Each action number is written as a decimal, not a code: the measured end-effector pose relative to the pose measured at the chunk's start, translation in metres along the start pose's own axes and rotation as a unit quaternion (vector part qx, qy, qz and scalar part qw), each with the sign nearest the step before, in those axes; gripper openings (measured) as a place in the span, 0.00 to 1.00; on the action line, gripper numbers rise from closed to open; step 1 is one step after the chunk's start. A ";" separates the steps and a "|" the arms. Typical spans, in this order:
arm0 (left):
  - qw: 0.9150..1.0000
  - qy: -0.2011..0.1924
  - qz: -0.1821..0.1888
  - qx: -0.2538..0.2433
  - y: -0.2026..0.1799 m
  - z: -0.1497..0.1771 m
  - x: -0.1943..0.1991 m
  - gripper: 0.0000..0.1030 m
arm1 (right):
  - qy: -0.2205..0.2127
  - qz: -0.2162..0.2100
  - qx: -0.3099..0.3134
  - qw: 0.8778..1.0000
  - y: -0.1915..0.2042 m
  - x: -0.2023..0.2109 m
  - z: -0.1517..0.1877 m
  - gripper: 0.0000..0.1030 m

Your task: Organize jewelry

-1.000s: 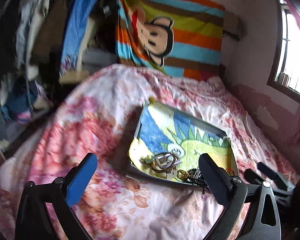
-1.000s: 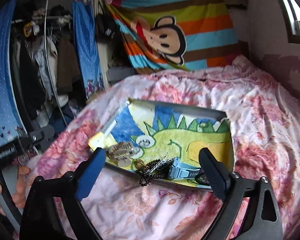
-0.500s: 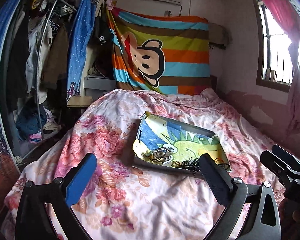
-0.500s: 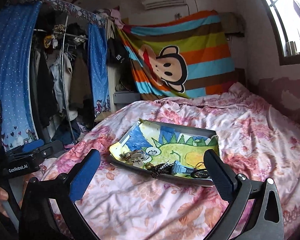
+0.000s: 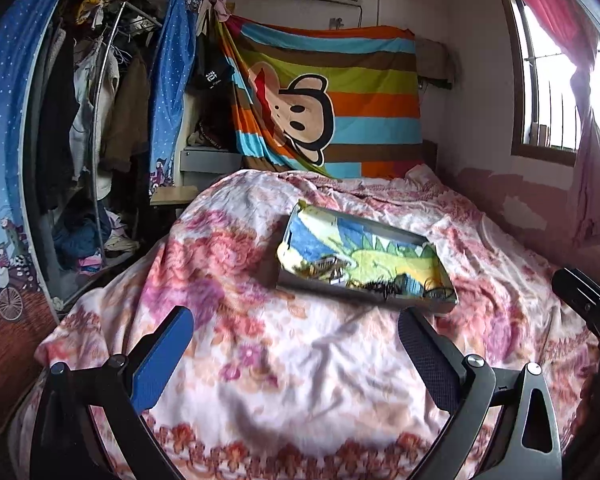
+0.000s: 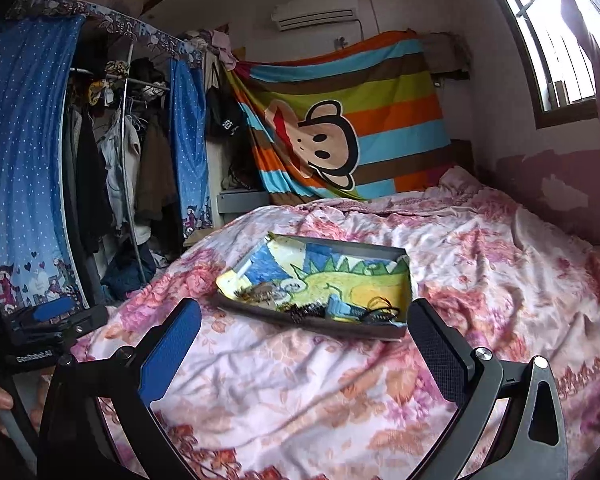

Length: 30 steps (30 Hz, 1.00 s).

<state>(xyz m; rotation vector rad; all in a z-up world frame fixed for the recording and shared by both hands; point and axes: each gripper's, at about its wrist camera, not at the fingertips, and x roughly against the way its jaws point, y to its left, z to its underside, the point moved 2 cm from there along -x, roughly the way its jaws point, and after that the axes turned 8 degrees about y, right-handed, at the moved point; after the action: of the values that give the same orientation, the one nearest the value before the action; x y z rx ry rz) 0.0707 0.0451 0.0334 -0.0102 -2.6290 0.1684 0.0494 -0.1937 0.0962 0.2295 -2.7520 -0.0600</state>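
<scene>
A shallow grey tray (image 5: 342, 290) lined with a dinosaur drawing lies on the floral bedspread; it also shows in the right wrist view (image 6: 380, 330). Jewelry lies along its near side: metal bangles (image 6: 260, 293), a dark bead chain (image 6: 306, 311), a blue watch (image 6: 342, 307) and dark rings (image 6: 382, 312). In the left wrist view the bangles (image 5: 324, 266) and the chain (image 5: 380, 288) show small. My left gripper (image 5: 296, 340) is open and empty, well back from the tray. My right gripper (image 6: 306, 334) is open and empty, also back from it.
The floral bedspread (image 5: 284, 380) covers the bed. A striped monkey blanket (image 5: 328, 100) hangs on the far wall. An open wardrobe with clothes (image 6: 112, 168) stands at the left. A window (image 5: 560, 92) is at the right. The other gripper shows at each view's edge (image 6: 48, 320).
Both grippers have pulled back and up from the tray, which now looks smaller and farther away. Both stay open and empty. The jewelry has not moved.
</scene>
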 end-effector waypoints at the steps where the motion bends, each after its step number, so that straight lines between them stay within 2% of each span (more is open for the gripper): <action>1: 1.000 0.001 -0.003 0.000 0.000 0.004 0.002 1.00 | -0.002 0.004 0.002 1.000 -0.002 0.001 0.005 0.98; 11: 1.000 -0.006 -0.015 -0.006 -0.008 0.026 0.005 1.00 | 0.007 0.010 0.026 1.000 -0.003 -0.006 0.036 0.98; 18: 1.000 0.016 -0.006 -0.003 -0.012 0.034 -0.009 1.00 | 0.027 0.004 0.026 0.999 -0.013 -0.015 0.046 0.98; 30: 0.999 0.042 -0.010 -0.031 -0.022 0.043 -0.022 1.00 | 0.039 0.011 0.019 0.999 -0.019 -0.022 0.050 0.98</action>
<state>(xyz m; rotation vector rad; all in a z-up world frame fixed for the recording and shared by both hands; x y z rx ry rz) 0.0692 0.0171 -0.0119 -0.0128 -2.5482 0.0771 0.0540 -0.2079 0.0399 0.2065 -2.6784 0.0086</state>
